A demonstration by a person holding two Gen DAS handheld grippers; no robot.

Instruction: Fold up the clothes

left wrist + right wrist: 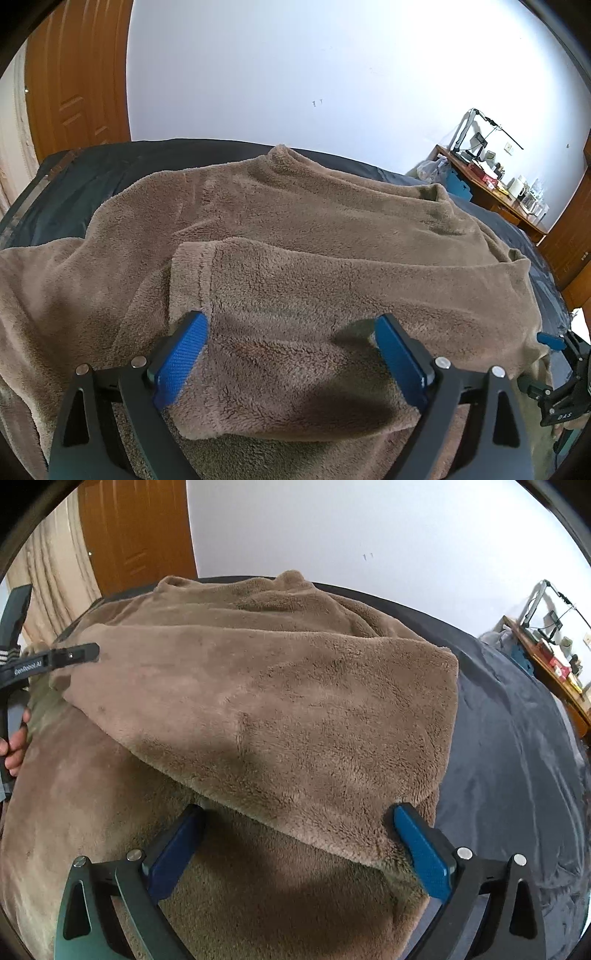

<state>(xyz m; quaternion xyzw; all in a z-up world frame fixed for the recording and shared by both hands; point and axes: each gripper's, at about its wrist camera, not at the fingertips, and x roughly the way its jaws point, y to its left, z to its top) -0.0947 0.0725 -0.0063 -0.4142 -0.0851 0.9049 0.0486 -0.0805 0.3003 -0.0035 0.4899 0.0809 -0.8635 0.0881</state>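
Folding a brown fleece garment (295,229) spread on the dark bed (517,738), we hold our left gripper (291,332) and right gripper (299,823) wide, empty. One sleeve (332,302) lies folded across; the rest remains unfolded.

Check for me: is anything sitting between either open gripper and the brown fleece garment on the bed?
Nothing visible. The left gripper and right gripper both hang open directly over the brown fleece garment, with only fabric between their fingers.
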